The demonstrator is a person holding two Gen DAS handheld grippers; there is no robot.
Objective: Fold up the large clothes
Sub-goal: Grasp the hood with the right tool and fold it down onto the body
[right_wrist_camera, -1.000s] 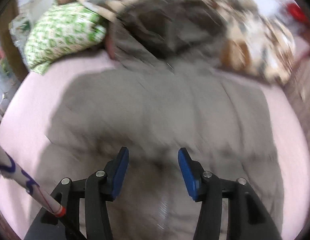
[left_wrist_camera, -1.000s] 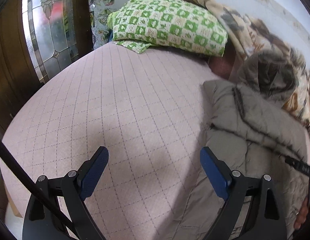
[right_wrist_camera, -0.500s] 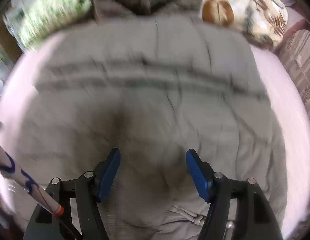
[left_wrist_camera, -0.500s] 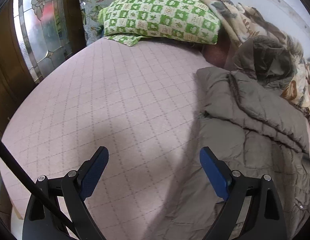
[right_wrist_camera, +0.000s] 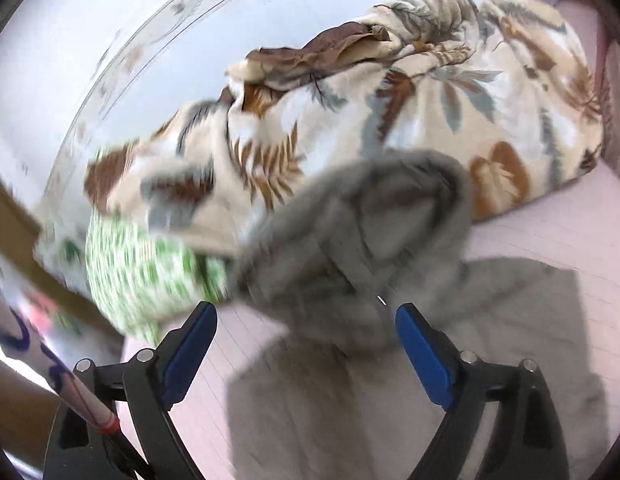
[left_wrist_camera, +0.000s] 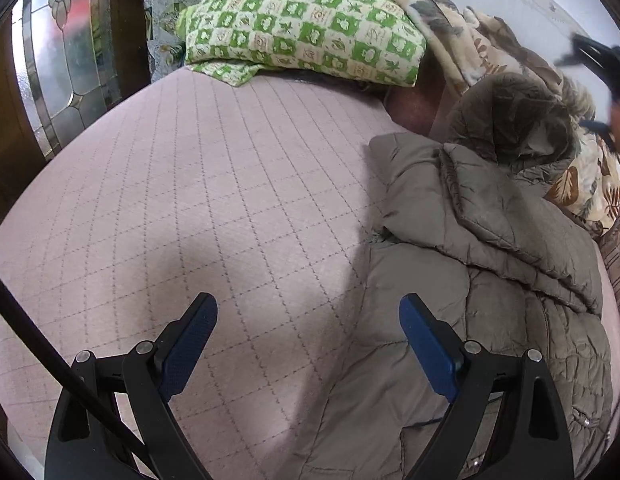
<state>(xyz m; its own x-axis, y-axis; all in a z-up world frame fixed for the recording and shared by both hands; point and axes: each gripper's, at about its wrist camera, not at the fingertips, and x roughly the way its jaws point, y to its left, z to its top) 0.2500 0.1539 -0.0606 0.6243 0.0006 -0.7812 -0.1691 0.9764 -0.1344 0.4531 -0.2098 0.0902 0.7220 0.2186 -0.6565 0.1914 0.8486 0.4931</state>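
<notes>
A large grey-brown quilted hooded coat (left_wrist_camera: 482, 264) lies on the pink bed cover (left_wrist_camera: 198, 184), with one side folded over across its body and its hood (left_wrist_camera: 514, 116) at the far end. My left gripper (left_wrist_camera: 308, 344) is open and empty above the coat's left edge near the hem. My right gripper (right_wrist_camera: 306, 344) is open and empty, close in front of the hood (right_wrist_camera: 362, 240); this view is blurred. The right gripper also shows in the left wrist view (left_wrist_camera: 602, 68), above the hood.
A green-and-white checked pillow (left_wrist_camera: 302, 24) lies at the head of the bed. A cream leaf-patterned blanket (right_wrist_camera: 410, 112) is heaped behind the hood. A wooden door with leaded glass (left_wrist_camera: 66, 52) stands left of the bed. A white wall (right_wrist_camera: 70, 40) runs behind.
My right gripper has moved from over the coat's body up to the hood and has opened wider. My left gripper has shifted only slightly and stayed open.
</notes>
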